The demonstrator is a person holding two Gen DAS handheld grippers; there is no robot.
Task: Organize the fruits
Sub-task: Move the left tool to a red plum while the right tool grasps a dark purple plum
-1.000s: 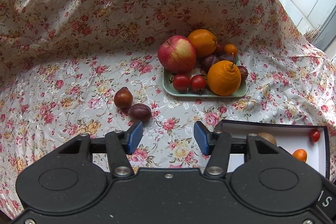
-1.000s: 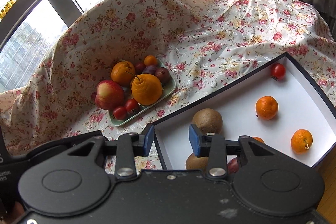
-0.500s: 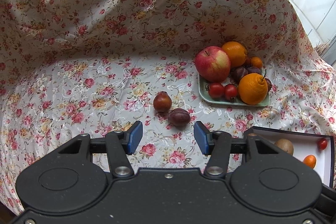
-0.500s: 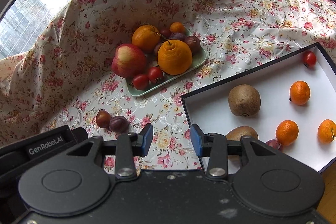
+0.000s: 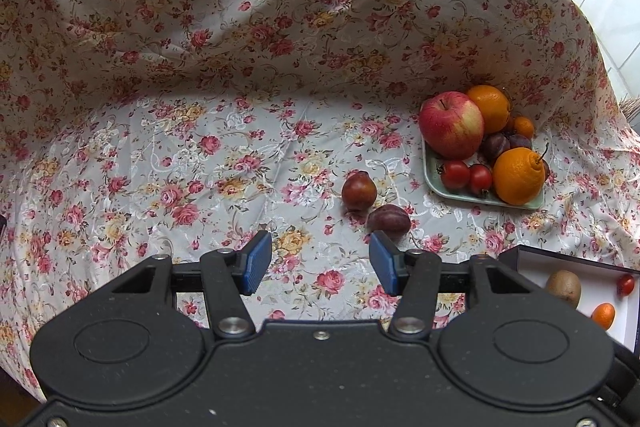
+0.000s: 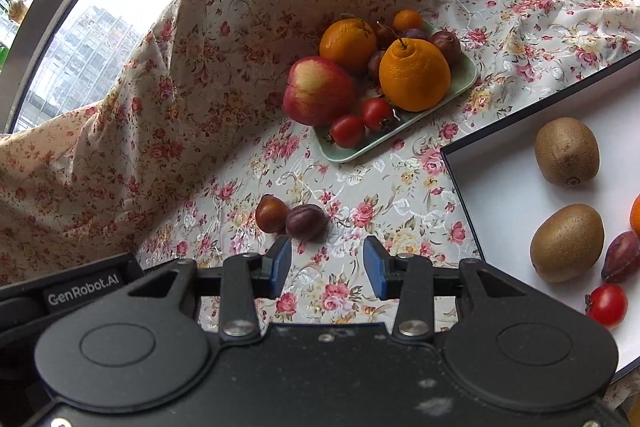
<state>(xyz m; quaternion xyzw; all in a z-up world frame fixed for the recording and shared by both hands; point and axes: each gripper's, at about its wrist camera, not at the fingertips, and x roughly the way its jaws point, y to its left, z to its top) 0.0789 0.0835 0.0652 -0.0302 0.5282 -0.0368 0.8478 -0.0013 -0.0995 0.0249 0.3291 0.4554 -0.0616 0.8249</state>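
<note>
Two loose plums lie on the floral cloth: a reddish-brown plum (image 5: 359,191) (image 6: 271,213) and a purple plum (image 5: 389,221) (image 6: 306,221) touching it. My left gripper (image 5: 319,265) is open and empty, the purple plum just beyond its right fingertip. My right gripper (image 6: 327,265) has its jaws opening with nothing between them; both plums lie just beyond its left fingertip. A green plate (image 5: 431,179) (image 6: 466,75) holds an apple (image 6: 318,91), two big oranges, cherry tomatoes and plums. The white box (image 6: 500,195) on the right holds two kiwis, a plum, a tomato and small oranges.
The floral cloth (image 5: 200,155) rises in a fold behind the fruit, with windows beyond it. The box's dark rim (image 6: 460,183) stands close to the right gripper. The left gripper's body (image 6: 80,291) shows at the lower left of the right wrist view.
The right gripper has swung left from over the box to above the cloth near the two plums, and its jaws have widened. The left gripper has shifted left, so plate and plums now sit further right.
</note>
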